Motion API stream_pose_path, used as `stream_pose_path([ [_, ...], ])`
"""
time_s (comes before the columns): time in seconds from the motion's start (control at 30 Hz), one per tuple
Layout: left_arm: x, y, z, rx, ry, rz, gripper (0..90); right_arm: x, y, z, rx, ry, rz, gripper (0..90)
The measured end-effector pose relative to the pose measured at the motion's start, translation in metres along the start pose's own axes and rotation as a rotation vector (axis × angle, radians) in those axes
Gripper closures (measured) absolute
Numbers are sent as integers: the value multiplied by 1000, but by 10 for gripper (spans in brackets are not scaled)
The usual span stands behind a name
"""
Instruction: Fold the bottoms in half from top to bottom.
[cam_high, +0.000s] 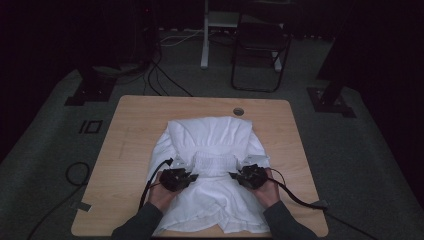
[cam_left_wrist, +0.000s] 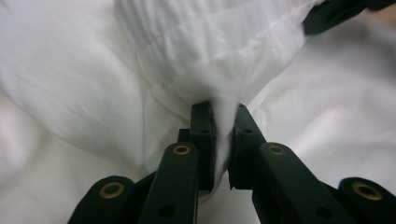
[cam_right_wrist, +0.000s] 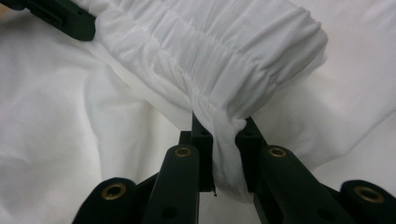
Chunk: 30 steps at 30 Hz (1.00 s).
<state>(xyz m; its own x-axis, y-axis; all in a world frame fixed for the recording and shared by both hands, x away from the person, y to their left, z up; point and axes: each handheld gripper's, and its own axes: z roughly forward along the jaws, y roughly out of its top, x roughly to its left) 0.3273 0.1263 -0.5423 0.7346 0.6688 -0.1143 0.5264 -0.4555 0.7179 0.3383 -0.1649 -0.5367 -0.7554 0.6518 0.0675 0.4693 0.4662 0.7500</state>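
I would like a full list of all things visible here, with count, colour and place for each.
white cloth garment with a gathered band: one, white, spread on the table's middle
light wooden table: one, tan, centre of floor
black folding chair: one, black, beyond the table
black floor cables: several, black, on grey carpet
left gripper: one, black, shut on the band's left end
right gripper: one, black, shut on the band's right end

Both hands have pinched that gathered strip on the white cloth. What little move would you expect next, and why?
Probably carry the gathered elastic band a little further over the white cotton garment and lay it flat. The left gripper and right gripper each clamp an end of the band, which is lifted off the cloth beneath, so the fold looks unfinished on the wooden table.
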Motion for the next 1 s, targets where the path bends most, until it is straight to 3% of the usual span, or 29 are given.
stream_pose_path([
  [0.07,2,-7,8,7,-7,-17,820,0,-8,8,22,7,8,819],
  [0.17,4,-6,5,15,-20,-38,767,0,-13,11,33,1,10,793],
  [0.3,1,0,-10,-4,-27,-38,605,-3,-9,4,33,20,32,576],
  [0.33,1,0,-10,-4,-27,-38,593,-3,-9,4,33,20,32,576],
  [0.37,2,5,-24,-47,-37,-44,583,-3,-7,-7,12,27,32,506],
  [0.47,9,14,-41,-99,-11,-47,581,-9,-4,-27,-66,58,64,476],
  [0.5,13,18,-44,-109,6,-53,612,-12,-2,-34,-97,59,77,480],
  [0.53,17,21,-45,-112,23,-58,667,-15,0,-40,-124,55,94,562],
  [0.57,20,24,-44,-114,38,-64,749,-19,2,-45,-147,47,106,710],
  [0.63,27,30,-35,-98,90,-64,899,-26,6,-46,-144,-16,134,832],
  [0.67,30,32,-28,-73,103,-70,900,-30,8,-42,-127,-38,143,858],
  [0.83,35,32,14,22,92,-74,900,-46,10,2,-10,-68,188,870],
  [0.87,35,32,14,22,92,-74,900,-46,10,2,-10,-68,188,870],
  [0.9,34,31,24,40,97,-77,900,-51,8,22,31,-53,195,870],
  [1.0,33,28,26,37,88,-86,898,-49,7,31,15,-3,178,858],
])
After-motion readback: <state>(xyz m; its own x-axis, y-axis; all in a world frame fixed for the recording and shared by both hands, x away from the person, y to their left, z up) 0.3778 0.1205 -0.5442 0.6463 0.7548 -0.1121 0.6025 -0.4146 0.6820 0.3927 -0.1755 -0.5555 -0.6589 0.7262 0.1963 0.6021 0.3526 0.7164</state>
